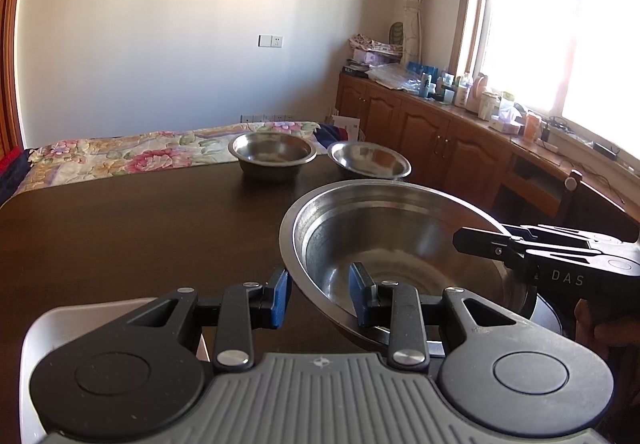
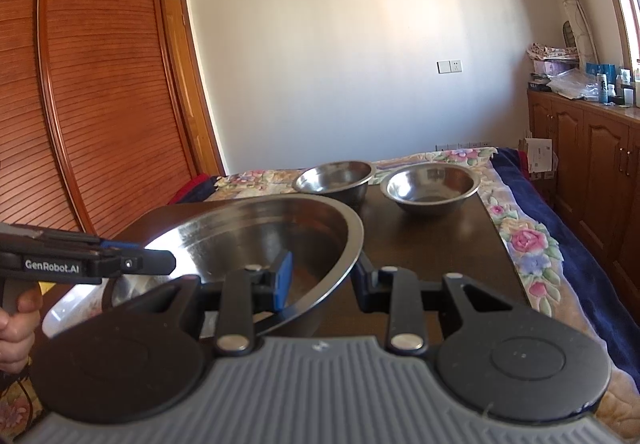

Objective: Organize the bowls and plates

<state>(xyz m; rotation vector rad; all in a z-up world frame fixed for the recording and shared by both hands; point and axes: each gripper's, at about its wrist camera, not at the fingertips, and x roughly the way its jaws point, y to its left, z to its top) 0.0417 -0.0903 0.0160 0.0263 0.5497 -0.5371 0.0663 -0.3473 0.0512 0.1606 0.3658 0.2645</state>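
Jaws of our left gripper (image 1: pixel 319 298) and right gripper (image 2: pixel 323 281) each straddle opposite rims of the big steel bowl (image 1: pixel 400 244); whether they pinch we cannot tell, presumably sharing its weight above the tabletop (image 1: pixel 140 224).

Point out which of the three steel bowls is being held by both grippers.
The large bowl, nearest the cameras: the left gripper and right gripper each clamp its rim. The two small bowls sit untouched at the table's far edge.

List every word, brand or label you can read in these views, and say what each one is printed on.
"GenRobot.AI" on the side of the left gripper, seen from the right wrist.
"DAS" on the side of the right gripper, seen from the left wrist; anything before it is cut off.
Labels on the bottles and boxes on the cabinet top: too small to read.
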